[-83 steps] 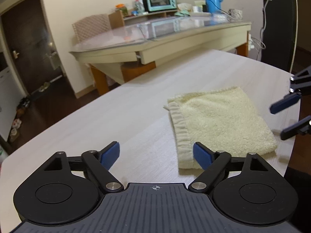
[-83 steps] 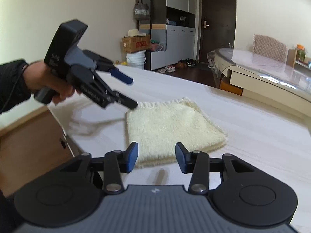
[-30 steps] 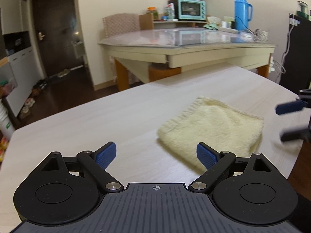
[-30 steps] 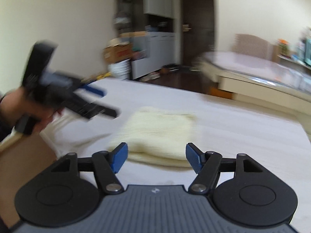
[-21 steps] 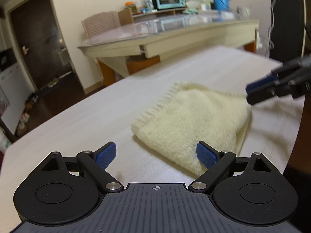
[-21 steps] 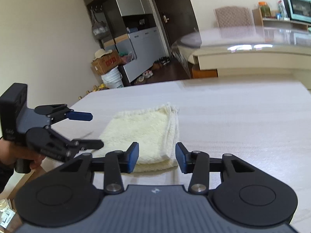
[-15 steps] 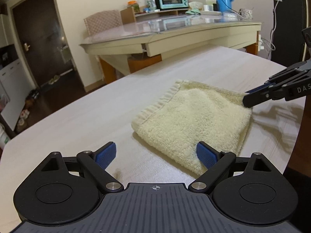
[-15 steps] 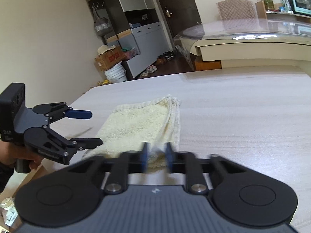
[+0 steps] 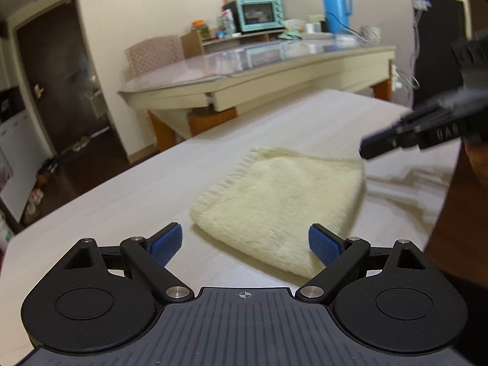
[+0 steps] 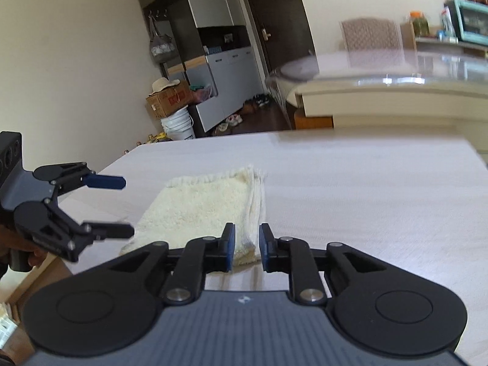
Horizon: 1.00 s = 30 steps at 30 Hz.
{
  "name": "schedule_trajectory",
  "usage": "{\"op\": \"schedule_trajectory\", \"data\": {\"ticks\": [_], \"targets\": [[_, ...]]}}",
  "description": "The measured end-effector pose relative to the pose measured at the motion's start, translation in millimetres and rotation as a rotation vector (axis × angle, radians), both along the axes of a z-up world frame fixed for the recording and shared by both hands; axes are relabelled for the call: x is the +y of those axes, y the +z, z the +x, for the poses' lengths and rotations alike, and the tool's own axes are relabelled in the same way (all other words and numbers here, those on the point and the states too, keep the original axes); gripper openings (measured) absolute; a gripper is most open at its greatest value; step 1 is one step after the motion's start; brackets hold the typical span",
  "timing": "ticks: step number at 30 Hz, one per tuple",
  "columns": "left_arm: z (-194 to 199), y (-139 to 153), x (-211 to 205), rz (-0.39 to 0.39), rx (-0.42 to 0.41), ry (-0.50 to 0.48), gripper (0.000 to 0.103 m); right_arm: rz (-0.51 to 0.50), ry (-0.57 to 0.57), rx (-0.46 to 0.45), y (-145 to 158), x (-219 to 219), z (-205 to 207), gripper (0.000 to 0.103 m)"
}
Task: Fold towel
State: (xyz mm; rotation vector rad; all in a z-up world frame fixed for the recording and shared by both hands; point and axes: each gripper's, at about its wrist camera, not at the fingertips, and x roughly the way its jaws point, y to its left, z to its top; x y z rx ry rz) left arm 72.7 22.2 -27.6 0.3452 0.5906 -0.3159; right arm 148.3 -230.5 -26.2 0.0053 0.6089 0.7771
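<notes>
The right gripper [image 10: 246, 247] has its jaws nearly shut around the near corner of the folded towel [image 10: 201, 204]. The left gripper [image 9: 245, 242] is wide open, holding nothing, just short of the towel's other side. The towel lies flat on the table [image 10: 366, 189].

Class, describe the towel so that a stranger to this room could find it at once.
Start at the pale wooden table in the foreground. Near its edge lies the towel, cream, fluffy and folded into a square. It is the only cloth there, flanked by two black tools with blue pads.
</notes>
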Motion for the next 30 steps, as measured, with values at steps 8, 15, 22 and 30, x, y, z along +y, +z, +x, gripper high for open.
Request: {"op": "schedule_trajectory", "data": {"ticks": [8, 15, 22, 30], "targets": [[-13, -2, -12, 0.041, -0.007, -0.034, 0.094, -0.072, 0.070, -0.029, -5, 11, -14, 0.043], [-11, -8, -9, 0.102, -0.016, -0.010, 0.094, -0.142, 0.075, -0.073, -9, 20, -12, 0.053], [-4, -10, 6, 0.107, -0.019, 0.033, 0.098, -0.198, 0.088, -0.110, -16, 32, -6, 0.055], [9, -7, 23, 0.029, 0.003, 0.082, 0.098, -0.214, 0.108, -0.136, -16, 42, -6, 0.060]]}}
